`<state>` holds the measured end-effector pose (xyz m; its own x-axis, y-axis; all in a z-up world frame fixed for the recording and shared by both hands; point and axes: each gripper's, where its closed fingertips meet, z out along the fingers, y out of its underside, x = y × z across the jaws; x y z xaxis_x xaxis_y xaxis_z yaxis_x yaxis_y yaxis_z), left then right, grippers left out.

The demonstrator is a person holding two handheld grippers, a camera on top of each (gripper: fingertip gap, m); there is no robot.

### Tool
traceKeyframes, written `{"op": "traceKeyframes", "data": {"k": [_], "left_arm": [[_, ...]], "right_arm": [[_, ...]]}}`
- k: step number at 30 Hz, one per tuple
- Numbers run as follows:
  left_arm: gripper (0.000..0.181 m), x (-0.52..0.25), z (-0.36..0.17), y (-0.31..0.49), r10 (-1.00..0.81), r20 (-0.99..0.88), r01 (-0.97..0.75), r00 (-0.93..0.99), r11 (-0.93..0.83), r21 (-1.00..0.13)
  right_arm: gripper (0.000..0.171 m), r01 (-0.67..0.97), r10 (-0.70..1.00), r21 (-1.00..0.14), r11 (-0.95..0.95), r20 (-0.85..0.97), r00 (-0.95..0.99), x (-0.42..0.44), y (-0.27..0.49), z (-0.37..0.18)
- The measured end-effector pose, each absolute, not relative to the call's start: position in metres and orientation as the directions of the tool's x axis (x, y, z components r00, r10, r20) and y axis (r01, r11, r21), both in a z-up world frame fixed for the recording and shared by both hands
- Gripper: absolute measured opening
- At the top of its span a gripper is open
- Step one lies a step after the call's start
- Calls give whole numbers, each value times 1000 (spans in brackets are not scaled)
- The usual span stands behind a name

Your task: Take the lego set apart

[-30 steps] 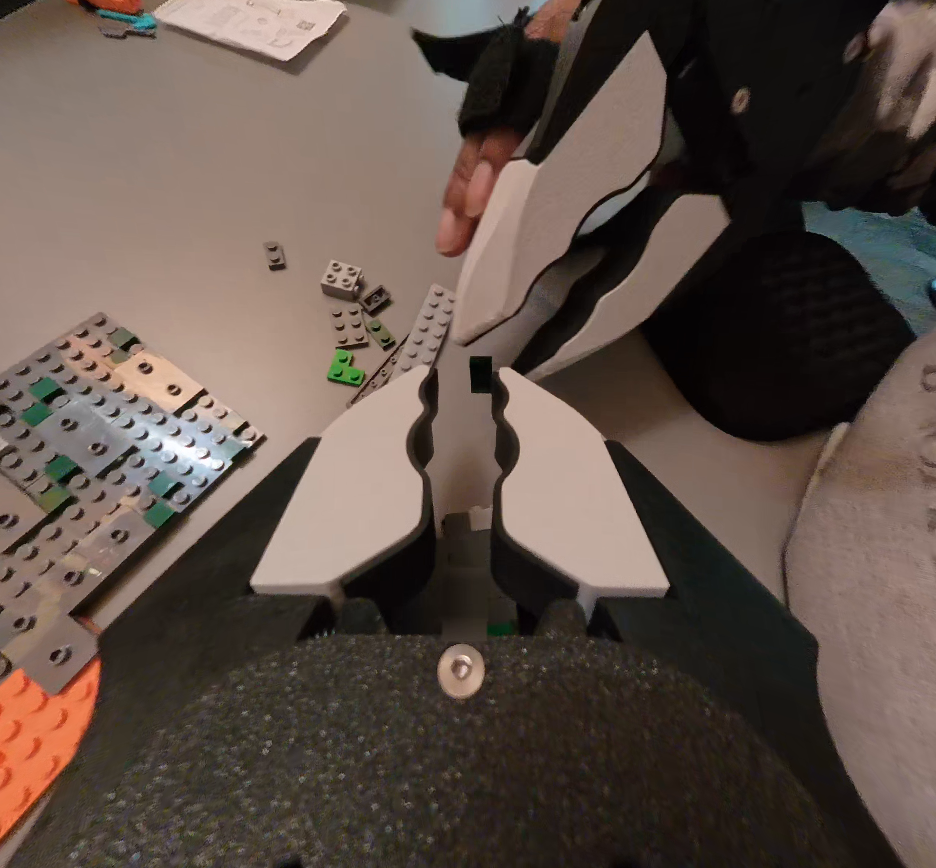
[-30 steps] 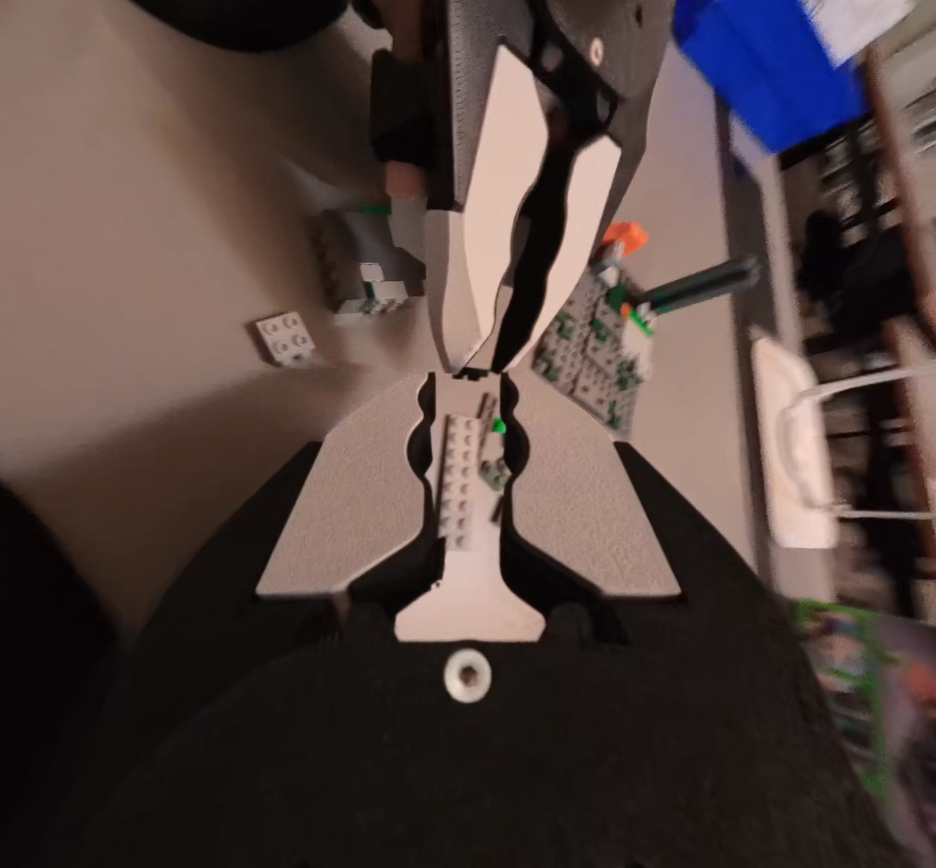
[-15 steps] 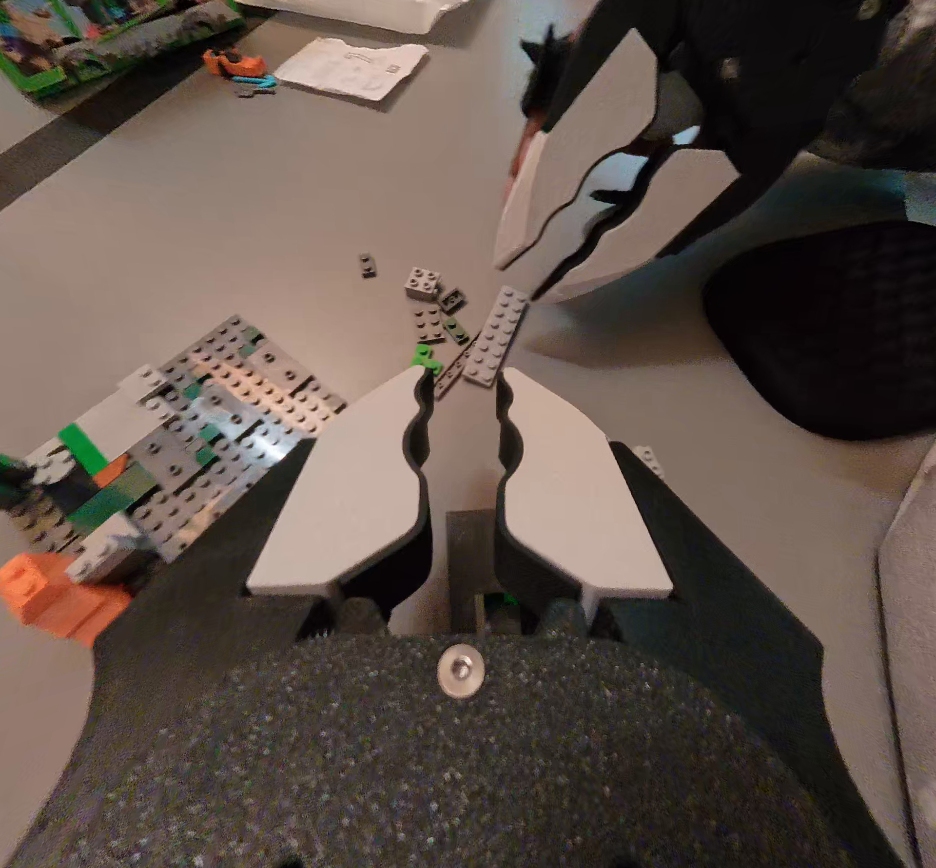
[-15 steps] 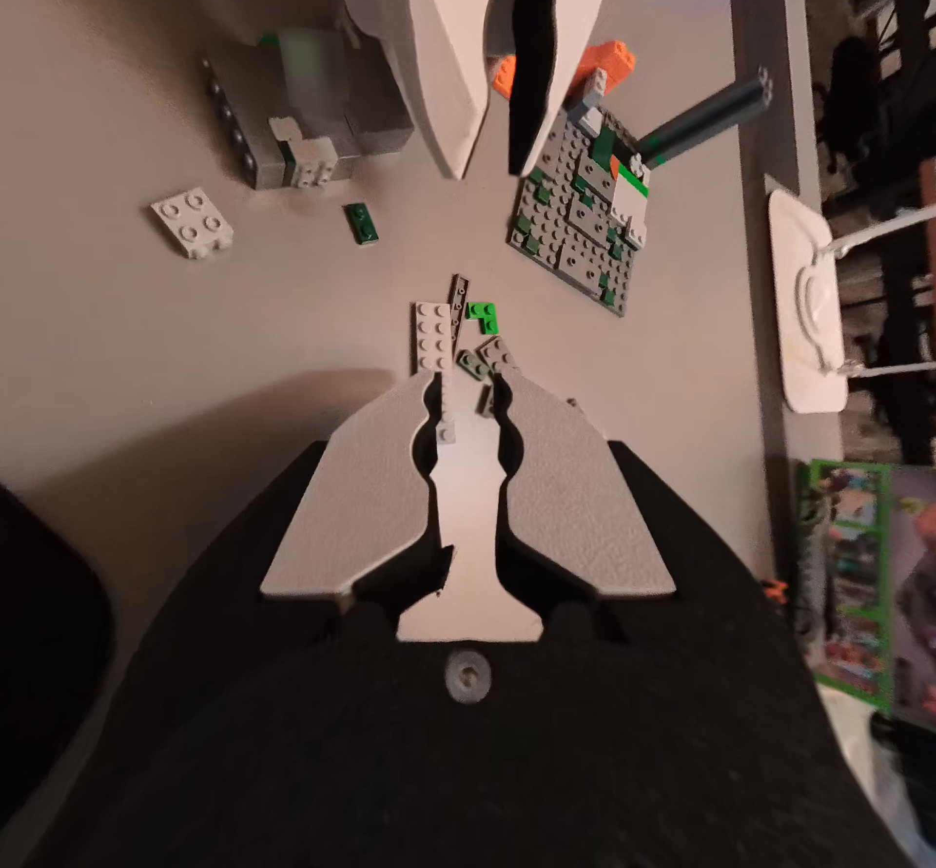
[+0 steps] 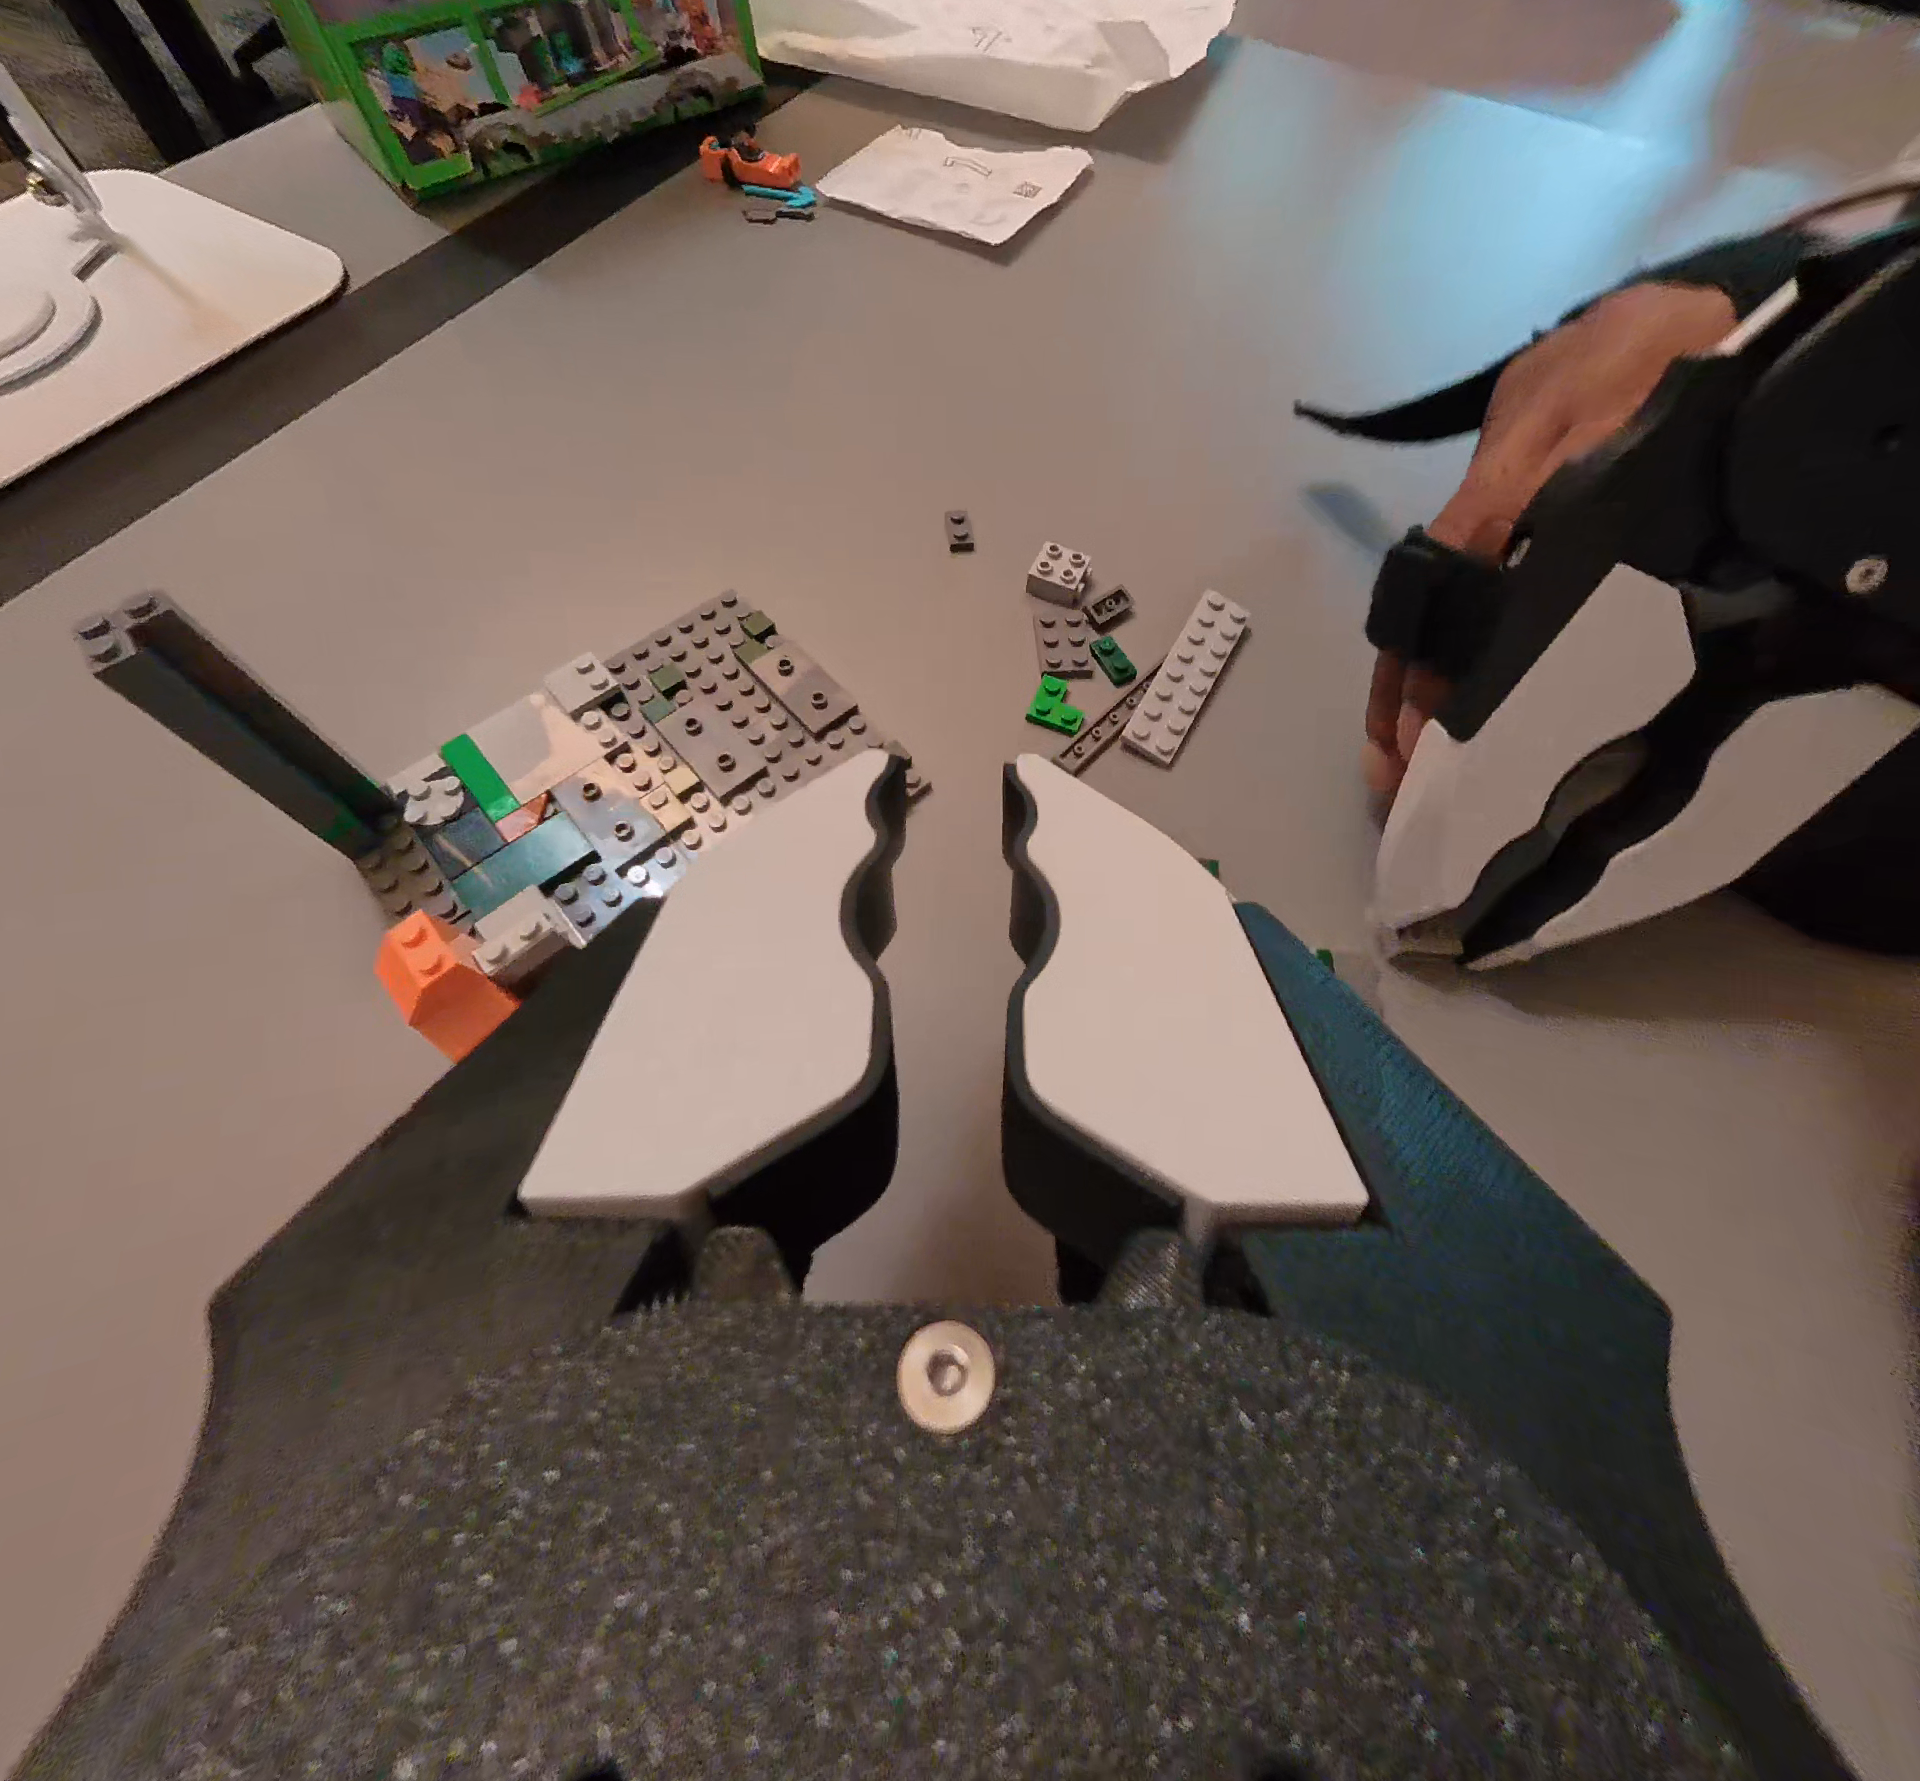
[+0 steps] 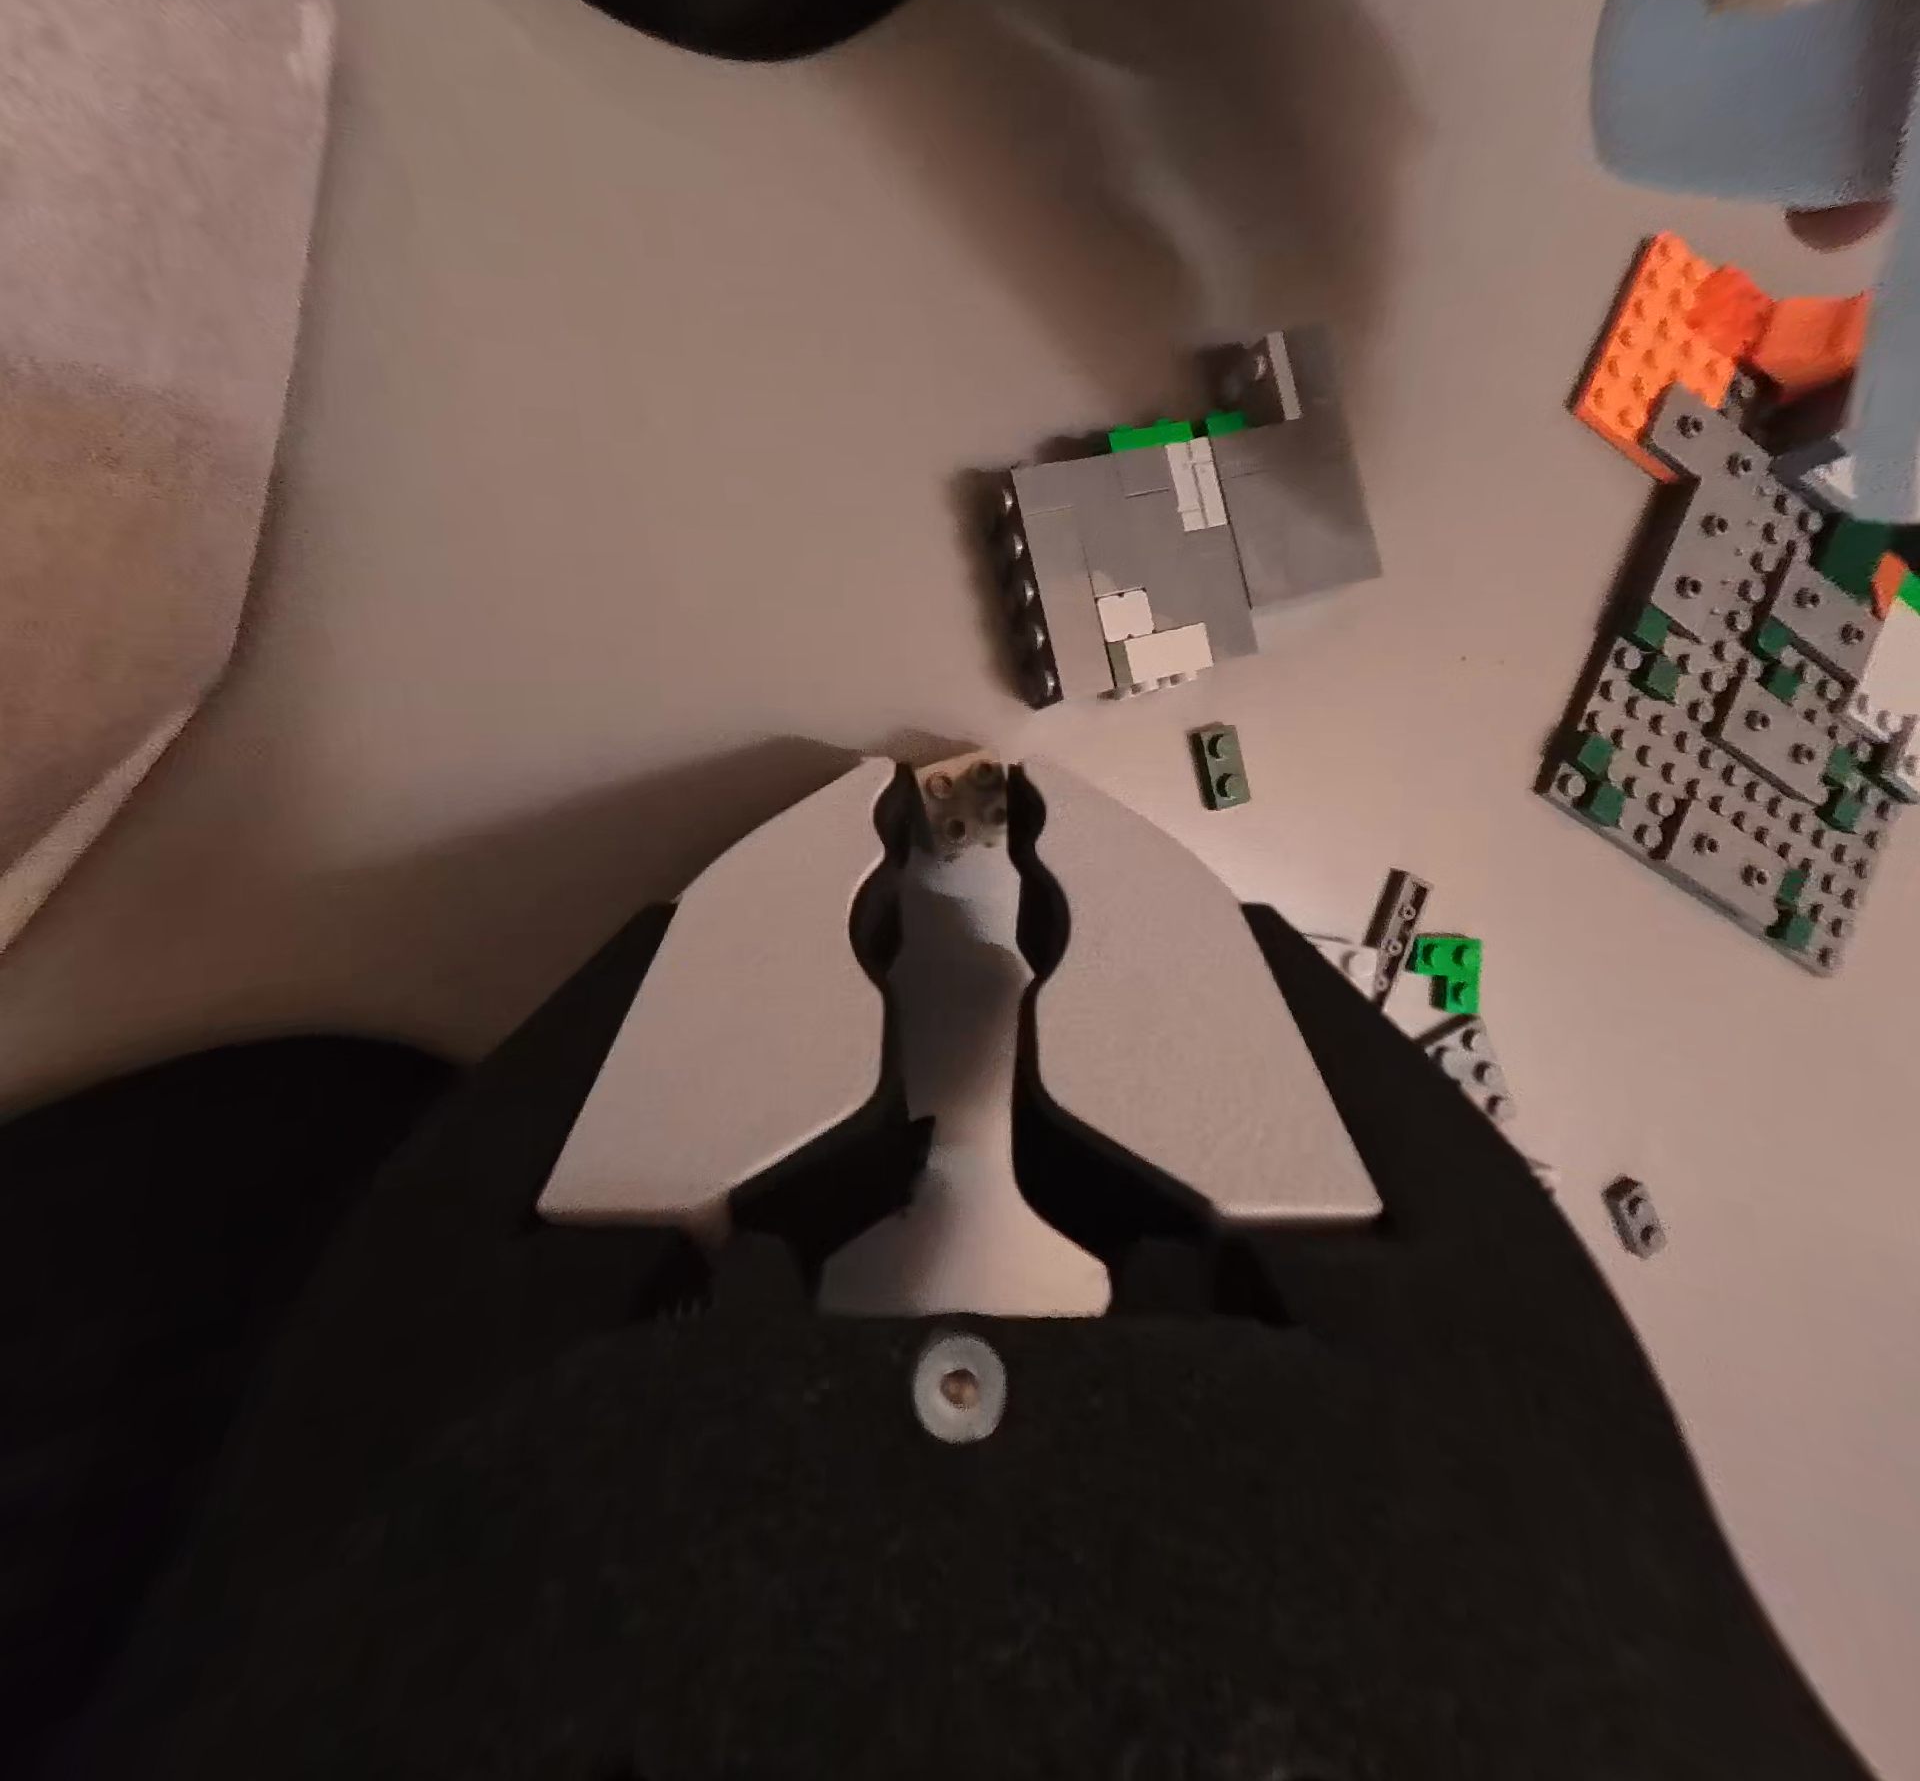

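- Grey matte table (image 5: 1195, 360) carries everything; at its far edge, beyond the studded grey base plate (image 5: 686, 744), stand a green printed set box (image 5: 520, 17) and crumpled white paper (image 5: 987, 38).
- Left tool (image 5: 951, 775) hovers just over the near corner of the base plate, its jaws parted with a clear gap and nothing between them.
- Right tool (image 6: 956, 775) is low to the table, near the base plate's right side; a small pale four-stud brick (image 6: 964, 801) sits between its tips. Whether the jaws actually pinch it I cannot tell.
- Loose pieces lie right of the base plate: a bright green L-shaped plate (image 5: 1055, 703), a long light-grey plate (image 5: 1184, 677) and a few small grey bits.
- Judging progress: only partly done. The base plate keeps many tiles, an orange sloped block (image 5: 442, 988) and a dark tall column (image 5: 208, 723), and a grey walled chunk (image 6: 1174, 547) beside it remains assembled.
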<state>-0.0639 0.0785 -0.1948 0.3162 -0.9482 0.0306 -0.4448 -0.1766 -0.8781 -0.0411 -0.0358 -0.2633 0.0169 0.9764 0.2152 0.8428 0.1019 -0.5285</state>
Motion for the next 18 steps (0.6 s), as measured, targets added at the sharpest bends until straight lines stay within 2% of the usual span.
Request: {"op": "traceKeyframes", "data": {"k": [4, 7, 10, 12, 15, 18], "left_arm": [[17, -63, -201, 75, -953, -8, -480, 302, -145, -865], [17, -62, -202, 73, -957, -9, -486, 289, -139, -863], [16, -62, -205, 72, -958, -12, -494, 285, -137, -859], [16, -62, -207, 73, -958, -7, -496, 286, -142, -857], [16, -62, -209, 74, -958, 3, -497, 286, -151, -855], [16, -63, -211, 74, -958, 1, -504, 287, -152, -850]], "right_arm": [[17, 884, 964, -467, 37, 251, 92, -10, 4, -261], [20, 866, 957, -497, -44, 229, 180, 14, 35, -257], [33, 830, 967, -557, -14, 203, 153, 10, 38, -249], [30, 803, 978, -595, 25, 182, 105, -9, 30, -244], [27, 806, 986, -583, 105, 166, -8, -36, 17, -253], [20, 817, 991, -567, 108, 125, -44, -49, 17, -263]]}}
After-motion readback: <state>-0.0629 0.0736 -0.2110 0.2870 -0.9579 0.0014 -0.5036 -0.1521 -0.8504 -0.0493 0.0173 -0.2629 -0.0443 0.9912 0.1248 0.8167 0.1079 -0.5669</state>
